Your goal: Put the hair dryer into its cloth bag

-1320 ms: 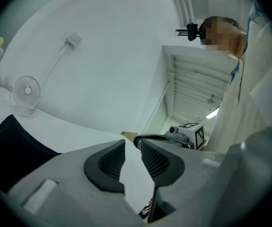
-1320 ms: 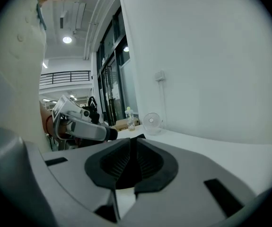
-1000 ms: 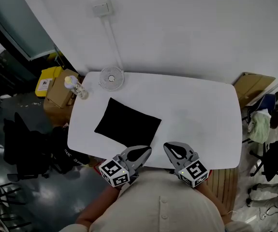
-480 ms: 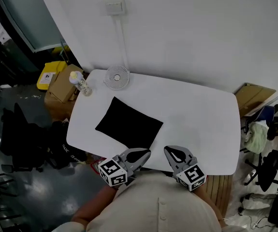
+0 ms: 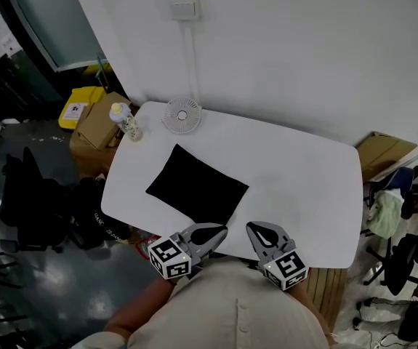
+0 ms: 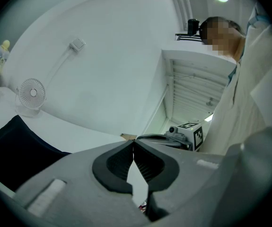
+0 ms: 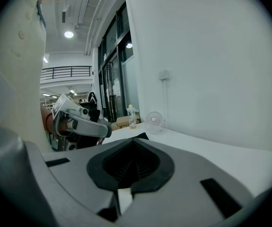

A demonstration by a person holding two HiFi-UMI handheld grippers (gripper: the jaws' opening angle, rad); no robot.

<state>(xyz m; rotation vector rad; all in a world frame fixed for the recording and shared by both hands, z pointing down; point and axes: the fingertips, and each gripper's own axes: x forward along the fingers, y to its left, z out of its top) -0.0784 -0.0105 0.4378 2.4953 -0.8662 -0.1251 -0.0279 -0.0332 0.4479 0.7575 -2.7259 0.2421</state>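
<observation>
The black cloth bag [image 5: 198,185] lies flat on the white table [image 5: 296,173], left of its middle. No hair dryer shows in any view. Both grippers hover at the table's near edge, close to the person's body. The left gripper [image 5: 221,230] is shut and holds nothing, and its tips point toward the right gripper [image 5: 253,227], also shut and bare. In the left gripper view the closed jaws [image 6: 134,141] meet with the bag [image 6: 13,148] at lower left. The right gripper view has its jaws [image 7: 135,140] closed, a corner of the bag [image 7: 141,136] just beyond them.
A small white fan [image 5: 182,115] stands at the table's far left edge, with a bottle [image 5: 126,122] on the corner beside it. Cardboard boxes [image 5: 96,126] and a yellow box [image 5: 76,112] sit on the floor to the left. Chairs and clutter [image 5: 405,217] stand at the right.
Both grippers stay shut and hardly move. The head view has swung a little, so the table, fan and wall switch sit slightly further right in the picture.
</observation>
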